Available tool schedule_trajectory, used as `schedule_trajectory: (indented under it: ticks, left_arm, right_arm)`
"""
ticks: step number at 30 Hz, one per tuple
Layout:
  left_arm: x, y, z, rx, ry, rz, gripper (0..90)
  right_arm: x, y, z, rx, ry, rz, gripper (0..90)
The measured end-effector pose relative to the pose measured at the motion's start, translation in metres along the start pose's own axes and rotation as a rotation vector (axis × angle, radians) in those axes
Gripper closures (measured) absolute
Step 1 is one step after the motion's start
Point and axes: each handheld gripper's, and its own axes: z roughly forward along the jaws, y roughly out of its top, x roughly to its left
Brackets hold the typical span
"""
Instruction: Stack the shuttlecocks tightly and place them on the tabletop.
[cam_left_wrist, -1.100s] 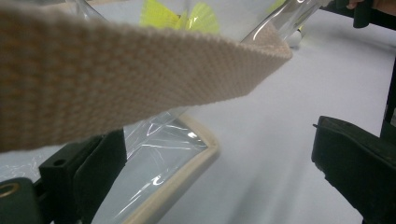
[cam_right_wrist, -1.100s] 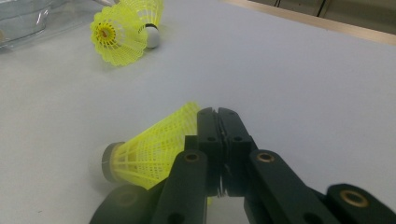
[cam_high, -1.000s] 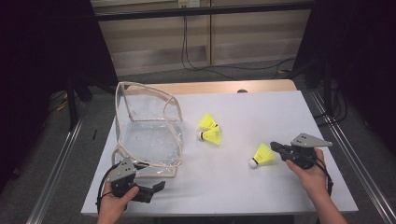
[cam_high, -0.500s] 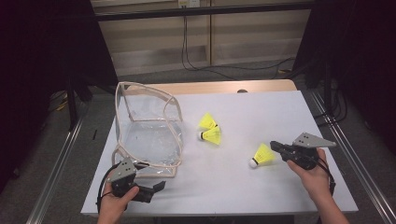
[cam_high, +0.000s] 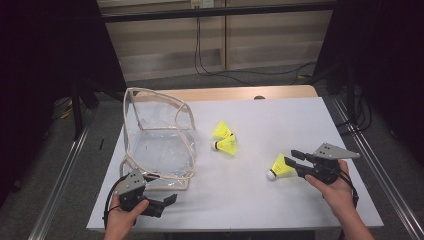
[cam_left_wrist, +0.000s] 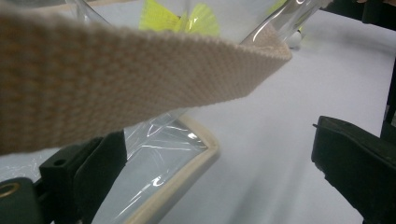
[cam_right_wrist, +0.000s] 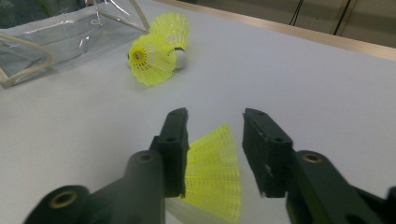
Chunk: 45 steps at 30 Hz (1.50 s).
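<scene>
1. High view puts the right tongs (cam_high: 295, 161) at the lower right of the frame, on the white tabletop (cam_high: 280, 120), with a yellow mesh-skirted shuttlecock with a white cork (cam_high: 279, 167) at their tips.
2. Right gripper view has that shuttlecock's (cam_right_wrist: 212, 172) yellow skirt lying between the two black jaws, flared end away from the camera in that view. The jaws stand partly open; the left one looks to be at the skirt's edge and a slim gap shows on the right, so I judge it not yet gripped.
3. Its long axis runs roughly along the jaws, so closing would pinch the skirt across its width.
4. Two more yellow shuttlecocks (cam_high: 225, 137) lie touching near the frame's middle, just right of a clear plastic pouch with beige fabric trim (cam_high: 157, 142) at centre left.
5. Left tongs (cam_high: 167, 201) sit at the lower left, wide open and holding nothing. In the left gripper view the pouch's beige woven strap (cam_left_wrist: 116, 74) crosses above the jaws.
</scene>
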Motion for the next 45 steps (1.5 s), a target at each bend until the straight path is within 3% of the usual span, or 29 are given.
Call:
schedule_trajectory:
  ticks: [9,10,16,38,45]
  left_arm:
    - [0.0,0.0,0.0,-0.005,0.0,-0.006,3.4]
    - [0.0,0.0,0.0,-0.004,-0.001,-0.003,3.4]
    - [0.0,0.0,0.0,-0.005,-0.001,-0.004,3.4]
    - [0.0,0.0,0.0,-0.003,-0.002,0.002,3.3]
    - [-0.001,0.0,0.0,-0.006,-0.002,0.001,3.3]
  right_arm:
    - [0.0,-0.001,0.002,0.008,0.029,-0.002,41.7]
    - [0.0,-0.002,0.003,0.012,0.034,0.002,36.7]
    - [0.0,-0.003,0.005,0.017,0.04,0.005,29.1]
    - [-0.004,-0.014,0.014,0.069,0.057,0.034,10.2]
    - [-0.004,-0.017,0.016,0.093,0.068,0.017,9.6]
